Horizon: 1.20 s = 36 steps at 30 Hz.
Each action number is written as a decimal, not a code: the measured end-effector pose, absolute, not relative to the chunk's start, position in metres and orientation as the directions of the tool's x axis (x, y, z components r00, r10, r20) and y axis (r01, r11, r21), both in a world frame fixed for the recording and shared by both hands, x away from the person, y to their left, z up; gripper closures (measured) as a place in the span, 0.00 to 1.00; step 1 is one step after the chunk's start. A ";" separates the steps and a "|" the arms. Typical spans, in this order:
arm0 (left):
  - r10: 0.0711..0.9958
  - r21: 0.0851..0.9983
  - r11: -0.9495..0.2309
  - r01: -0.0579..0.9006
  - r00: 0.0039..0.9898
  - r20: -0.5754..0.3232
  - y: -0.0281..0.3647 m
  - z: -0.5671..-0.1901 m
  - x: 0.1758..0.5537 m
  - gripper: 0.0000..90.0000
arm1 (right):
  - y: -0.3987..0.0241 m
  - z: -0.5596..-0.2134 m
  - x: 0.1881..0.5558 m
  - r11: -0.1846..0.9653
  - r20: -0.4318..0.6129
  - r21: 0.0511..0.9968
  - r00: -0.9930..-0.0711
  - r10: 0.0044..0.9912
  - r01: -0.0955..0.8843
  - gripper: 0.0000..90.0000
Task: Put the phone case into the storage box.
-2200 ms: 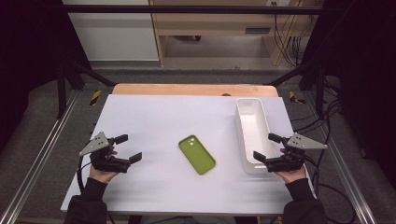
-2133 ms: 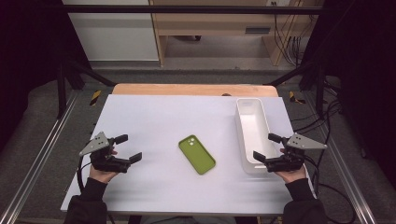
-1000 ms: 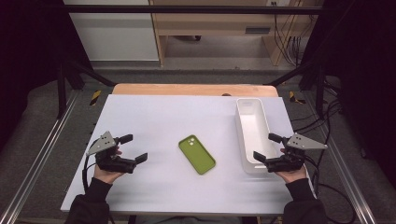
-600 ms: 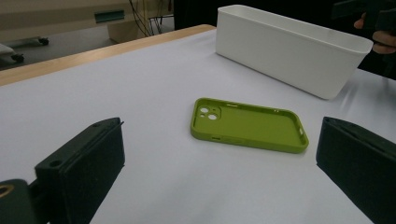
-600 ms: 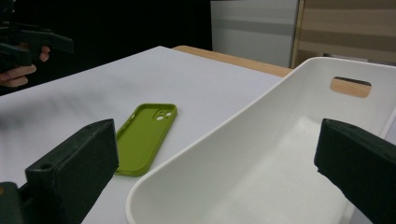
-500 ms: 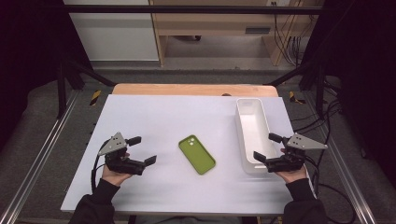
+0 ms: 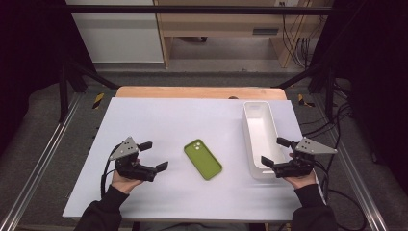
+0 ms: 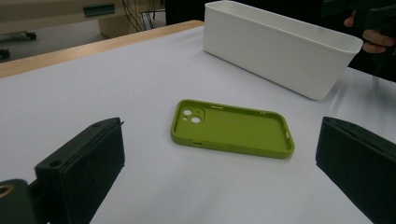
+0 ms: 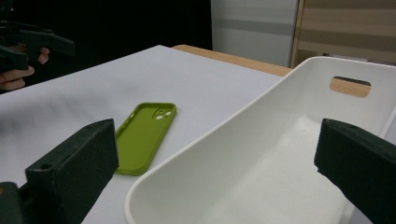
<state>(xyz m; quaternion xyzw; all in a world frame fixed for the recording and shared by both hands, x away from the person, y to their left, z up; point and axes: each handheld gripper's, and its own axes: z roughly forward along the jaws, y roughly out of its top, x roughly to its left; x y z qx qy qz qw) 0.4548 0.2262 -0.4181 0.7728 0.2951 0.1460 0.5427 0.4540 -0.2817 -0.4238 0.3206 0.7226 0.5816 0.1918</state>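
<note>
we're lining up the left gripper (image 7: 154, 155), jaws wide & empty, w/ the green phone case (image 8: 232, 127) ahead; next: closing in on it.

In the right gripper view, the white bin (image 9: 261, 154) ran off the bottom and right edges, its near end cut away between the right tool's jaws. Beyond it, the left tool (image 9: 28, 44) was clipped by the left edge, dark against the black background, its details unreadable.
</note>
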 end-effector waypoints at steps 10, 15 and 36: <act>0.604 0.919 -0.247 0.308 0.791 -0.103 0.212 -0.416 0.453 0.01 | -0.281 -0.424 0.454 0.121 0.093 0.963 -0.720 0.688 0.240 0.00; 0.596 0.914 -0.261 0.309 0.797 -0.099 0.203 -0.416 0.452 0.01 | -0.281 -0.424 0.454 0.124 0.091 0.963 -0.718 0.690 0.241 0.00; 0.564 0.893 -0.310 0.326 0.819 -0.103 0.168 -0.416 0.450 0.01 | -0.282 -0.425 0.454 0.123 0.093 0.962 -0.717 0.691 0.244 0.00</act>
